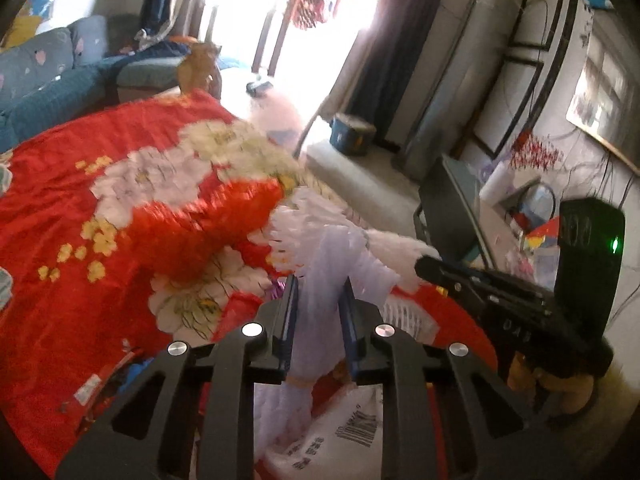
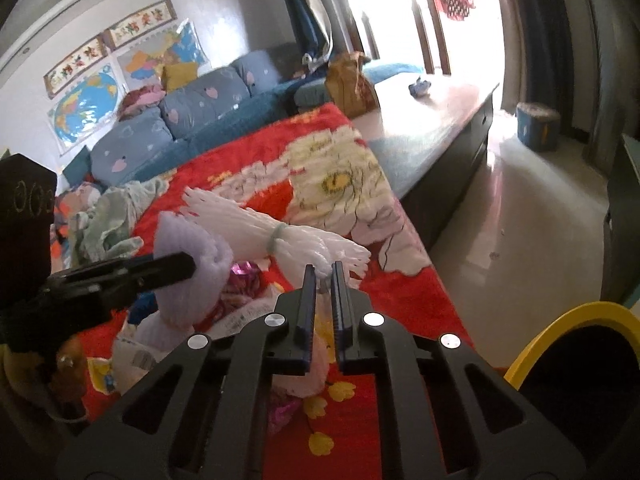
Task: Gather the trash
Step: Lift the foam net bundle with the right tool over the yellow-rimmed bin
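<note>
1. Left wrist view: the left gripper [image 1: 318, 280] is clenched on a lilac foam net [image 1: 328, 264], which is held between its blue pads above a red floral blanket [image 1: 80, 200].
2. A white foam net bundle [image 1: 384, 248] is seen just beyond the lilac one, with the right gripper [image 1: 428, 266] at its far end.
3. A white printed bag [image 1: 340, 440] is seen below the left gripper, lying on the blanket.
4. Right wrist view: the right gripper [image 2: 322, 276] is closed on the end of the white foam net bundle [image 2: 280, 236] — a pale green band is wrapped round its middle.
5. The lilac foam net [image 2: 192, 264] is gripped by the left gripper [image 2: 192, 266] at the left, touching the white bundle.
6. Purple foil [image 2: 246, 276] is seen under the nets, on the blanket [image 2: 400, 300].
7. A yellow-rimmed bin [image 2: 568, 324] is seen at lower right, beside the blanket's edge — well apart from a sofa [image 2: 192, 108] at the back.
</note>
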{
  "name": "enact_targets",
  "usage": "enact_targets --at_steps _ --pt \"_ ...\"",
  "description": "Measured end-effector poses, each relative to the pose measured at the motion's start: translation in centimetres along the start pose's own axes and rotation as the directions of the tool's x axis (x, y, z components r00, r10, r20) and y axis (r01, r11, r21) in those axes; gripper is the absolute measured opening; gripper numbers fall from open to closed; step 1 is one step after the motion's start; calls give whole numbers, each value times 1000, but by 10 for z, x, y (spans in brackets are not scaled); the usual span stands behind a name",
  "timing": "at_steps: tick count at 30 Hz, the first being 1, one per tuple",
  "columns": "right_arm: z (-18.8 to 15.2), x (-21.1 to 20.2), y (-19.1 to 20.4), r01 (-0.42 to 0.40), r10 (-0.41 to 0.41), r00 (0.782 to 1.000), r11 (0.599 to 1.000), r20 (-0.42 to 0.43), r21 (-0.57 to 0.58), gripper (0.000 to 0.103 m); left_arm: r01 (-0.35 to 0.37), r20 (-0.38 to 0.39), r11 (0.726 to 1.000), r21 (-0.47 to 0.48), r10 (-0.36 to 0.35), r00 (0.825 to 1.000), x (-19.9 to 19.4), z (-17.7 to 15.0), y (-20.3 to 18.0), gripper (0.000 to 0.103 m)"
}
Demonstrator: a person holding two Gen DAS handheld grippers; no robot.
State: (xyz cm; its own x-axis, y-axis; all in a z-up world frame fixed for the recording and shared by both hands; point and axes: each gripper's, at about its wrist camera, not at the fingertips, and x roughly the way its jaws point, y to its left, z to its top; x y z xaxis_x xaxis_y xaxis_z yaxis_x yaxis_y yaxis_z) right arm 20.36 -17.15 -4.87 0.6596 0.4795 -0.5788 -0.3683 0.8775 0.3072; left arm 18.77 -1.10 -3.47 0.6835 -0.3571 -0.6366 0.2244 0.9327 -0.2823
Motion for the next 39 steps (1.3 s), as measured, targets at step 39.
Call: enact_targets --at_steps 39 --pt "-13 -114 -82 294 -319 931 943 178 156 4 128 196 986 109 -148 969 -54 16 -104 15"
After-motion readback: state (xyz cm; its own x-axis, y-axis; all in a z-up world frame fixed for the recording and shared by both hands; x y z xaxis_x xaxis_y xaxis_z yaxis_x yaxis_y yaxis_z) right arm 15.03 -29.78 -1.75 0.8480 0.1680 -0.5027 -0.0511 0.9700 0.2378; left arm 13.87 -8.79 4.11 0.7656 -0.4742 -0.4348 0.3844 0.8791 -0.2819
